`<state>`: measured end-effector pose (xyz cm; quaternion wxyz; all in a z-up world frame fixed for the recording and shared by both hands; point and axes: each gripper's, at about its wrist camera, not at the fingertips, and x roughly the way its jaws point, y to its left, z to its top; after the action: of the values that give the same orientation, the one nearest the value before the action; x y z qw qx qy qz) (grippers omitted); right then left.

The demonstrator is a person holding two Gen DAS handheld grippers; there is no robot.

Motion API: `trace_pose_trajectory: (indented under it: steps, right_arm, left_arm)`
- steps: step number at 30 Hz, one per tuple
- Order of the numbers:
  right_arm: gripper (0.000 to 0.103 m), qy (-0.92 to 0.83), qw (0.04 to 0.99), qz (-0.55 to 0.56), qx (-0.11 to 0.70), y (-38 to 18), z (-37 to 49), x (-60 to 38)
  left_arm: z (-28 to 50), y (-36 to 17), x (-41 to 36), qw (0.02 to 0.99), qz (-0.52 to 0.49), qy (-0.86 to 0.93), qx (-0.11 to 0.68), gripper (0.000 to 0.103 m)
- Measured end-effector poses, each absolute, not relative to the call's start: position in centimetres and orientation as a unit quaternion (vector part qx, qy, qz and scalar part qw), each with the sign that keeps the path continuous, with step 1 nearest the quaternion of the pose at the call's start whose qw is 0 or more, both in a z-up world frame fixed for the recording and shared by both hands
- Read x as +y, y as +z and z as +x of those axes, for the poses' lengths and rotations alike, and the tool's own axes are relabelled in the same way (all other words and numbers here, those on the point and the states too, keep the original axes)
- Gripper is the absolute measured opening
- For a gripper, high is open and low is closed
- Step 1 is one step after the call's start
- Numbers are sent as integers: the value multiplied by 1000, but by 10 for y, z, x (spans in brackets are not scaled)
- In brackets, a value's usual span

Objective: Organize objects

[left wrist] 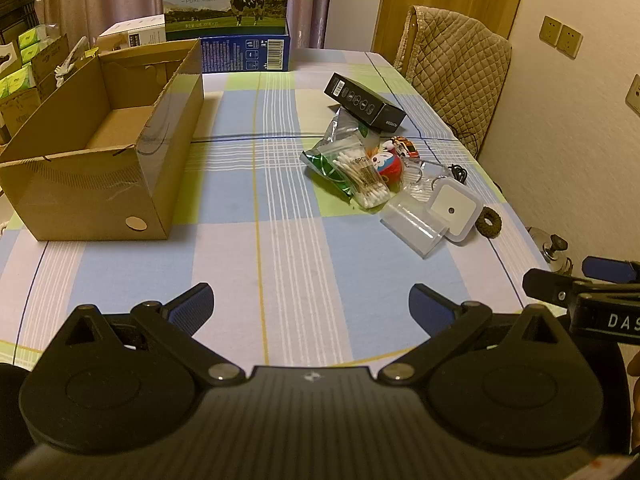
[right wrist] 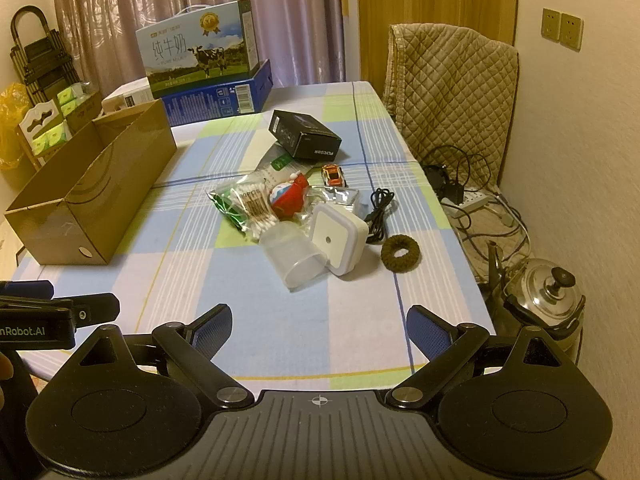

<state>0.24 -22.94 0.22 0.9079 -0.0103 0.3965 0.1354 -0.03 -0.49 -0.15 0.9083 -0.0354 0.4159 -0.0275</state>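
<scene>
Left tool (left wrist: 311, 306): jaws spread wide, nothing between the blue pads, hovering over bare checked tabletop (left wrist: 280, 248) at the near edge. Right tool (right wrist: 319, 328): jaws likewise spread wide and empty, over the near edge of the same tabletop.

Ahead and to the left of both tools stands an open cardboard box (left wrist: 100, 160), upright, its interior showing no contents in the visible part.

Ahead and slightly right of the left tool, and directly ahead of the right tool, lies a cluster of loose items. Nearest the right tool: a translucent plastic container (right wrist: 292, 258) on its side, touching a white square night light (right wrist: 338, 238). Just right of these, a brown hair tie (right wrist: 400, 253) lies apart, flat on the cloth, with a black cable (right wrist: 378, 212) just beyond it. Farther on: a bag of cotton swabs (right wrist: 254, 206) overlapping a green packet (right wrist: 224, 204), a red and white round toy (right wrist: 287, 198) beside them, a small orange toy car (right wrist: 334, 174), and a black carton (right wrist: 304, 134) resting tilted on a clear packet at the far end of the cluster.

Beyond the box, a milk carton (right wrist: 200, 46) sits on a blue box (right wrist: 218, 100). A quilted chair cover (right wrist: 452, 96) stands to the right of the tabletop; a metal kettle (right wrist: 548, 288) sits low, right of the right tool.
</scene>
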Motion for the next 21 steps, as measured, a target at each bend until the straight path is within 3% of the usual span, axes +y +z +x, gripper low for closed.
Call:
trace_pose_trajectory:
  steps: [21]
  right_arm:
    - [92, 136, 907, -9, 398, 2, 3, -232]
  left_arm:
    - [-1, -4, -1, 906, -38, -26, 421, 102]
